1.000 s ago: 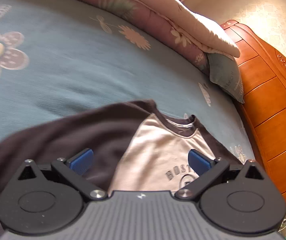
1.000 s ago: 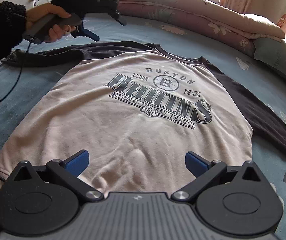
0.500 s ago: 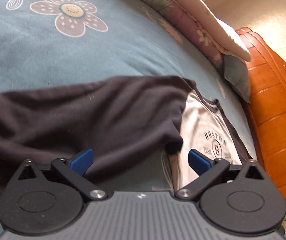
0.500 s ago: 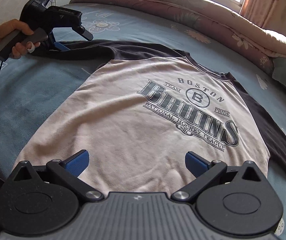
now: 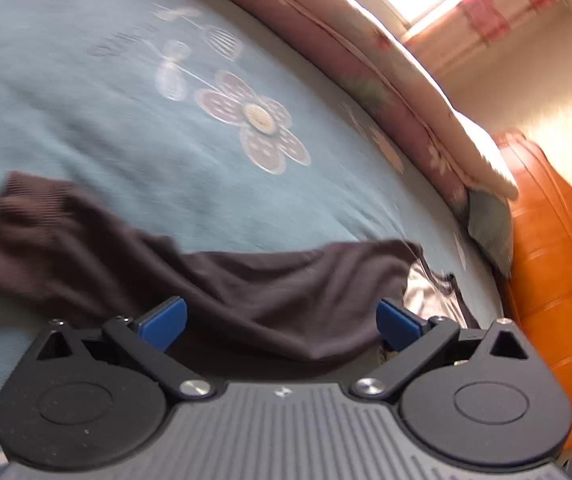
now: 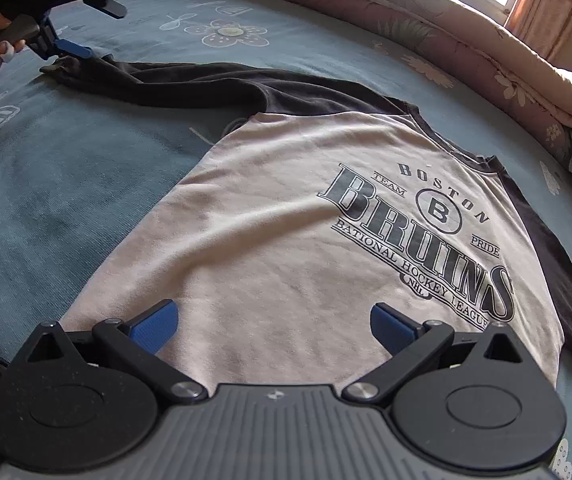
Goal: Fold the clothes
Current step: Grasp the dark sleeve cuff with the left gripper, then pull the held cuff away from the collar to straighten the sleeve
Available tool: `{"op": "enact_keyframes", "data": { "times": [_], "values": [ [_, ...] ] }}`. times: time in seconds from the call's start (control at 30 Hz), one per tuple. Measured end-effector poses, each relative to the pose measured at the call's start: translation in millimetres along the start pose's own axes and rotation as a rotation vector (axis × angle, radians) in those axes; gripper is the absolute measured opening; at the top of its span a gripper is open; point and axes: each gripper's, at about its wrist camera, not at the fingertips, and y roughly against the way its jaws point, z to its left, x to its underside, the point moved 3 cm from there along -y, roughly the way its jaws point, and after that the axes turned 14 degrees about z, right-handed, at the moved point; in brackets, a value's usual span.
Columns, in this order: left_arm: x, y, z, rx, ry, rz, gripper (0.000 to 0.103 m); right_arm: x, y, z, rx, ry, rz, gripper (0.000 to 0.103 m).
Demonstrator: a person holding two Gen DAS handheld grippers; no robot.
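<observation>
A raglan shirt [image 6: 286,220] with a pale body, dark sleeves and a Boston Bruins print lies face up on the blue bed sheet [image 6: 65,200]. Its left sleeve [image 6: 173,84] stretches out towards the far left and ends in a cuff [image 6: 59,67]. A person's hand holds my left gripper [image 6: 103,32] open just above that cuff. In the left wrist view the left gripper [image 5: 281,322] hangs over the dark sleeve [image 5: 225,280], with the cuff [image 5: 17,204] to the left. My right gripper [image 6: 271,324] is open above the shirt's hem, with nothing in it.
A rolled floral quilt [image 6: 426,28] runs along the far side of the bed. A pillow [image 5: 490,224] lies against the wooden headboard [image 5: 558,280] on the right. The sheet [image 5: 125,120] carries flower prints. A window with a curtain [image 6: 546,4] is behind.
The left gripper has travelled outward along the left sleeve, from the shoulder to the cuff. The right gripper's view has shifted left over the hem. Both stay open.
</observation>
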Motion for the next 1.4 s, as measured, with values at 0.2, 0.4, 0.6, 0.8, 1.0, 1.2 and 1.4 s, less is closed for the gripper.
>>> {"op": "enact_keyframes", "data": {
  "times": [0.2,0.4,0.6,0.8,1.0,1.2,1.4],
  "values": [
    [26,15,70,-0.001,0.242,-0.07,0.1,-3,-5,10,-0.024,0.022,0.013,0.103],
    [11,11,103,0.109,0.326,-0.191,0.098,-4,-5,15,-0.021,0.035,0.02,0.103],
    [-8,4,108,0.109,0.307,-0.264,0.098,-2,-8,14,-0.015,0.024,0.033,0.103],
    [-12,5,119,0.09,0.354,-0.314,0.071,4,-9,11,-0.028,0.001,0.04,0.103],
    [-2,2,157,0.161,0.488,-0.293,0.015,9,-11,8,-0.042,-0.024,0.05,0.103],
    [-16,0,140,0.055,0.41,-0.257,0.013,5,-16,11,-0.034,-0.022,0.064,0.103],
    [5,29,105,0.037,0.337,-0.285,0.007,6,-11,13,-0.004,0.014,0.054,0.103]
  ]
}}
